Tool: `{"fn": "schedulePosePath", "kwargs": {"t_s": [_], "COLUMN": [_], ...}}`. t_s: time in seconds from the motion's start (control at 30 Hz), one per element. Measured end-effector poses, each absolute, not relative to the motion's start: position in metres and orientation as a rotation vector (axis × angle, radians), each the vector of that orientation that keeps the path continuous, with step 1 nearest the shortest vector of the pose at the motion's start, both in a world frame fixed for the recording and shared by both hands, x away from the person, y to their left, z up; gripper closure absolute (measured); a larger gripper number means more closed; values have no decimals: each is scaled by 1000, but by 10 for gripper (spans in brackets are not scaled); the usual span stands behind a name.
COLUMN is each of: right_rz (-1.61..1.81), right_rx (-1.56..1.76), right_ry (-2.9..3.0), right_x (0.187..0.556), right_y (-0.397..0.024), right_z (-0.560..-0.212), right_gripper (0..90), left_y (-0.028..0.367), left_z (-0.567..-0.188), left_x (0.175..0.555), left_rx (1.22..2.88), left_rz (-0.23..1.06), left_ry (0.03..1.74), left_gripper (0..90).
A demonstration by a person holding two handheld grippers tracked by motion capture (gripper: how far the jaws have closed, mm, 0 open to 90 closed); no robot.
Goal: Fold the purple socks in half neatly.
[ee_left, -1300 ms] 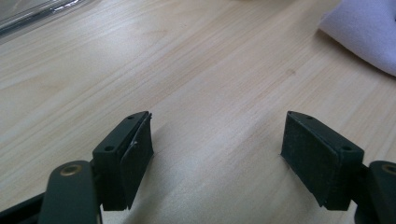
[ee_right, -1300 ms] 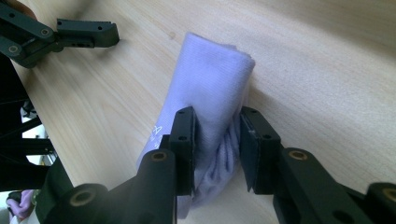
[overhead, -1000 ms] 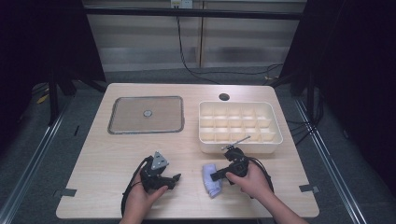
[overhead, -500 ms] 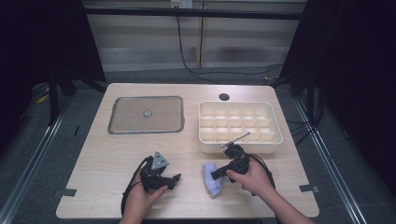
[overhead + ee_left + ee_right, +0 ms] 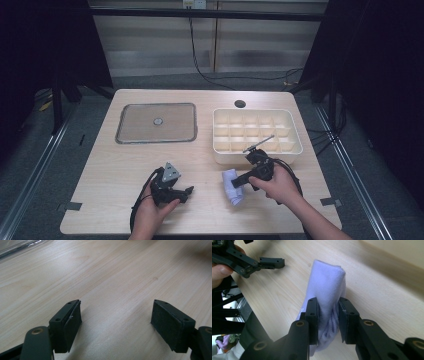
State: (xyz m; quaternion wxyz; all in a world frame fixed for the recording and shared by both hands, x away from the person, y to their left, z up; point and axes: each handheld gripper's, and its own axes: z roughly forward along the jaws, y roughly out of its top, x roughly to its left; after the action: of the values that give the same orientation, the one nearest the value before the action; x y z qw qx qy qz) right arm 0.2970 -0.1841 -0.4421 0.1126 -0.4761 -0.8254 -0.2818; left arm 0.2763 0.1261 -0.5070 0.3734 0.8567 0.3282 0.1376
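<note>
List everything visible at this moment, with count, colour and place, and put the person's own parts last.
Table: one, light wood, centre of the high view.
Flat lidded tray: one, clear with a grey rim, far left of the table.
Compartment box: one, cream, far right of the table.
Folded cloth: one, pale lilac, near the table's front edge, right of centre.
Round hole: one, dark, in the table's far edge.
Left gripper: one, black, open, low over bare wood.
Right gripper: one, black, shut on the cloth.
Hands: two, each holding a gripper.
</note>
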Motion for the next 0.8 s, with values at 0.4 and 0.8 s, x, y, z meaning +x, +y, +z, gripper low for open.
{"fn": "schedulePosePath", "kwargs": {"t_s": [0.4,0.8], "right_rz": [-829,-796], "right_rx": [-1415,-1435], "right_ry": [-2458,-2489], "right_x": [305,311], "right_y": [-207,-224], "right_z": [-410,-388], "right_gripper": [717,716], "left_y": [127,127], "left_z": [-507,-507], "left_x": [275,275], "left_rx": [2201,2201], "left_rz": [361,361], "left_ry": [839,839], "left_gripper": [238,238]}}
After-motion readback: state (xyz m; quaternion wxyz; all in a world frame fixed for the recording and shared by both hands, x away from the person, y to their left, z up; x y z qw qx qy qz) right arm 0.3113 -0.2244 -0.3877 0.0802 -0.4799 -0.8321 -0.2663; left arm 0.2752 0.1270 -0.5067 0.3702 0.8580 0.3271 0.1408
